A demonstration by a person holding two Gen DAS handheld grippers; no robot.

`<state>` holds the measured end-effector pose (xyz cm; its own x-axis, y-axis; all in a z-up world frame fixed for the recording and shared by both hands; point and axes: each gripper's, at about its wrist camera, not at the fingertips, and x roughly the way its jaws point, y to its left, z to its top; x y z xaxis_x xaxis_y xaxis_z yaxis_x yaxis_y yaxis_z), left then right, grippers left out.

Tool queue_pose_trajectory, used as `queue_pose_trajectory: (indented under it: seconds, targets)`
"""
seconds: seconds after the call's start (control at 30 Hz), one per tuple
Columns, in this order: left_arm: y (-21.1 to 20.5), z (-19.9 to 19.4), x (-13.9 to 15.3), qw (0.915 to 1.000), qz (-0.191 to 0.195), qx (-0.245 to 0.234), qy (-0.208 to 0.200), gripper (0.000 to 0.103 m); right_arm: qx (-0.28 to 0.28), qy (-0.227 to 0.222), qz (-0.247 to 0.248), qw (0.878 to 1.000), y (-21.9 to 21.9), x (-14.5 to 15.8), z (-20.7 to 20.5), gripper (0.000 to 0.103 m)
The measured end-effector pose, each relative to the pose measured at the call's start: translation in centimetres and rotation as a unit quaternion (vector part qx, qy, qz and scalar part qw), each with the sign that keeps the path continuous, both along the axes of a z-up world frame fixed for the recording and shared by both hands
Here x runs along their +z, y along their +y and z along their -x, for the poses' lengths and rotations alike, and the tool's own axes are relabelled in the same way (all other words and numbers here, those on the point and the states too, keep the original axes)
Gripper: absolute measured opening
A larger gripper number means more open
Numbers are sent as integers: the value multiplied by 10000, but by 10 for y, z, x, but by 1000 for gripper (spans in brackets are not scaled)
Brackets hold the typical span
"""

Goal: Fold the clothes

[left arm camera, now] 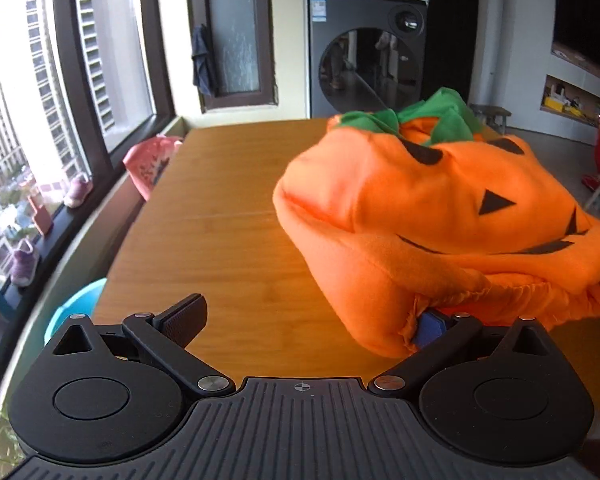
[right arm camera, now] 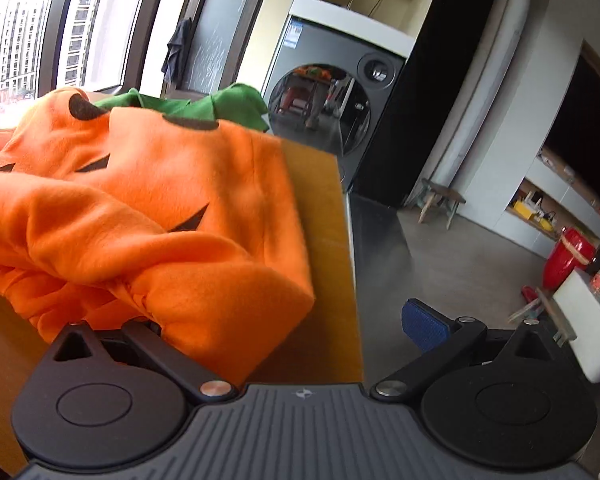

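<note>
An orange pumpkin costume (left arm camera: 428, 216) with black face patches and a green collar lies bunched on the wooden table (left arm camera: 220, 216). My left gripper (left arm camera: 306, 322) is open at the costume's near left edge; its right finger is tucked under the orange hem, its left finger is over bare table. In the right wrist view the costume (right arm camera: 148, 208) fills the left half. My right gripper (right arm camera: 292, 328) is open at the costume's near right corner; its left finger is hidden under the fabric, its blue-padded right finger (right arm camera: 424, 322) hangs past the table edge.
The table's right edge (right arm camera: 350, 240) drops to a grey floor. A washing machine (left arm camera: 368, 64) stands behind the table. A pink bag (left arm camera: 150, 164) and a blue bin (left arm camera: 74, 310) sit left of the table by the window. A stool (right arm camera: 440, 200) and a red object (right arm camera: 568, 256) stand on the floor.
</note>
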<state>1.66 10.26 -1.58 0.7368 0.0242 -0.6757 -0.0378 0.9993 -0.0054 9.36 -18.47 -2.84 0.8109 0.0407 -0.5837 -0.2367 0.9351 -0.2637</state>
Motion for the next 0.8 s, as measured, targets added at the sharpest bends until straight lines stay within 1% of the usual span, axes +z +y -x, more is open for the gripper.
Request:
queue_pose_trajectory:
  seconds: [0.03,0.07,0.13,0.17,0.2,0.23,0.27,0.3,0.33,0.37,0.4,0.43,0.5,0.57,0.6,0.67,0.7,0.73,0.8]
  targets:
    - [-2,6,-1,9994,173,-314,30,103,145,85,-130,9998,-5,3,5,103]
    - [-3,12,4,9974,352,-631,-64,103,338,129,-271,9990,-10,8,11,103]
    - [-3,24,18,9902,749,-1103,-414,103,749,222,-648,9948,-21,22,23,103]
    - [-2,28,26,9849,975,-1283,-639,103,973,258,-1034,9895,-30,33,27,103]
    - [-2,29,35,9785,1229,-1414,-863,103,1192,287,-1464,9816,-38,45,31,103]
    - [-2,27,42,9731,1449,-1489,-993,103,1322,232,-1904,9725,-46,56,33,103]
    - [-4,22,46,9693,1627,-1523,-1038,103,1410,140,-2346,9617,-54,67,35,103]
    - [-8,13,50,9664,1784,-1535,-1033,103,1415,41,-2702,9524,-57,74,33,103]
    - [-18,-2,52,9655,1904,-1509,-938,103,1381,-60,-3018,9433,-58,80,30,103]
    - [-26,-17,51,9648,2005,-1487,-825,103,1334,-66,-3264,9357,-54,82,21,103]
    - [-33,-31,45,9648,2072,-1473,-679,103,1281,-30,-3478,9288,-49,83,9,103]
    - [-38,-45,38,9650,2119,-1449,-530,103,1268,164,-3640,9226,-42,76,-3,103]
    - [-39,-68,16,9686,2140,-1265,-101,103,1274,690,-3909,9090,-27,58,-30,103]
    - [-36,-87,-8,9703,2149,-1066,322,103,1308,1242,-3924,9020,-7,31,-50,103]
    - [-30,-87,-15,9702,2145,-1050,397,103,1254,1454,-3807,9046,2,18,-58,103]
    - [-20,-85,-30,9701,2137,-1018,546,103,1010,1743,-3473,9158,11,-5,-64,103]
    - [-16,-83,-34,9696,2134,-1030,605,103,1060,1640,-3436,9186,12,-10,-60,103]
    - [-13,-78,-35,9687,2133,-1094,635,103,1143,1601,-3422,9188,12,-12,-55,103]
    - [-6,-62,-35,9657,2186,-1223,689,103,1228,1741,-3432,9148,10,-11,-46,103]
